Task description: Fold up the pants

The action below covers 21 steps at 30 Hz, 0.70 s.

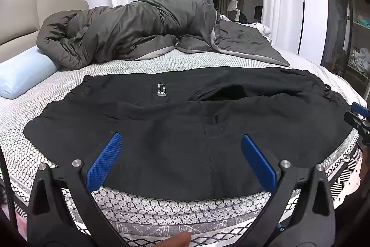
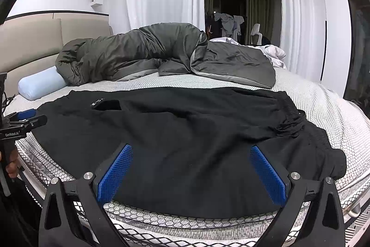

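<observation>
Black pants (image 1: 175,122) lie spread across the near part of the bed, with a small label (image 1: 161,89) on top and the drawstring waistband at the right (image 2: 289,124). My left gripper (image 1: 181,141) is open and empty, its blue fingers (image 1: 105,161) hovering over the pants' near edge. My right gripper (image 2: 192,152) is open and empty too, over the pants (image 2: 185,142) near the front edge. The right gripper shows at the right edge of the left wrist view (image 1: 359,116). The left gripper shows at the left edge of the right wrist view (image 2: 25,118).
A rumpled grey duvet (image 1: 129,31) lies across the far half of the mattress (image 1: 34,154). A light blue bolster pillow (image 1: 23,75) rests at the far left by the beige headboard (image 1: 20,13). White curtains and a dark doorway stand behind. Shelves stand at the right (image 1: 356,54).
</observation>
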Each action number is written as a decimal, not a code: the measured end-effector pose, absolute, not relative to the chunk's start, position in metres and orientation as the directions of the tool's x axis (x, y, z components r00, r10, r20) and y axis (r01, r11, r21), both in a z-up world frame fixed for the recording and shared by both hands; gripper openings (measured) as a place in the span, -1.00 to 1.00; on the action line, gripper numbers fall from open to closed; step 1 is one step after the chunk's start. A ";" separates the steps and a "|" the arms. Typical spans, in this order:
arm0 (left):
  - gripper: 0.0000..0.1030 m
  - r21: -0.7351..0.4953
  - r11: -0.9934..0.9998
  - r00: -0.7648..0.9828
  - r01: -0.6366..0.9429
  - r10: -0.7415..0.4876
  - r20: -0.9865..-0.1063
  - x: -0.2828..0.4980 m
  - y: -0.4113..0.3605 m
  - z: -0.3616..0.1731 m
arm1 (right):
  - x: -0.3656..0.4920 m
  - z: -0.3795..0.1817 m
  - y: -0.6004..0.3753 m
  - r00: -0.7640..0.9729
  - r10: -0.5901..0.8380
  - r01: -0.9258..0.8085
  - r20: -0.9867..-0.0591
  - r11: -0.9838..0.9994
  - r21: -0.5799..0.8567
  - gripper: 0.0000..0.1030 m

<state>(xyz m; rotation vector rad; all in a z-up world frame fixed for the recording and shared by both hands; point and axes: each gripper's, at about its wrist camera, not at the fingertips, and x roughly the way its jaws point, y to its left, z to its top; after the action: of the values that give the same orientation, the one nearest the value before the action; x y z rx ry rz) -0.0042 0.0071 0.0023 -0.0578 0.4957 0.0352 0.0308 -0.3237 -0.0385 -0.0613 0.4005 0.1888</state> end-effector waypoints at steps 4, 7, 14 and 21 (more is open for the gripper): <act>0.99 -0.048 0.997 0.877 -0.054 0.024 -0.479 -0.005 0.007 0.003 | 0.031 -0.039 -0.324 0.903 0.171 -0.195 -0.394 0.980 -0.022 1.00; 0.99 -0.047 0.997 0.877 -0.054 0.025 -0.479 -0.005 0.008 0.003 | 0.031 -0.039 -0.323 0.903 0.169 -0.193 -0.395 0.981 -0.023 1.00; 0.99 -0.044 0.998 0.877 -0.054 0.026 -0.479 -0.005 0.008 0.003 | 0.033 -0.039 -0.324 0.903 0.167 -0.190 -0.396 0.982 -0.019 1.00; 0.99 -0.045 0.997 0.877 -0.056 0.027 -0.480 -0.005 0.008 0.003 | 0.034 -0.039 -0.324 0.902 0.166 -0.189 -0.398 0.982 -0.019 1.00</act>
<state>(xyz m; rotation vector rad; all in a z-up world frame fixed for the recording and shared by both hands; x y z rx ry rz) -0.0051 0.0082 0.0029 -0.0580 0.4995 0.0432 0.0338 -0.3242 -0.0390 -0.0576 0.4064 0.1835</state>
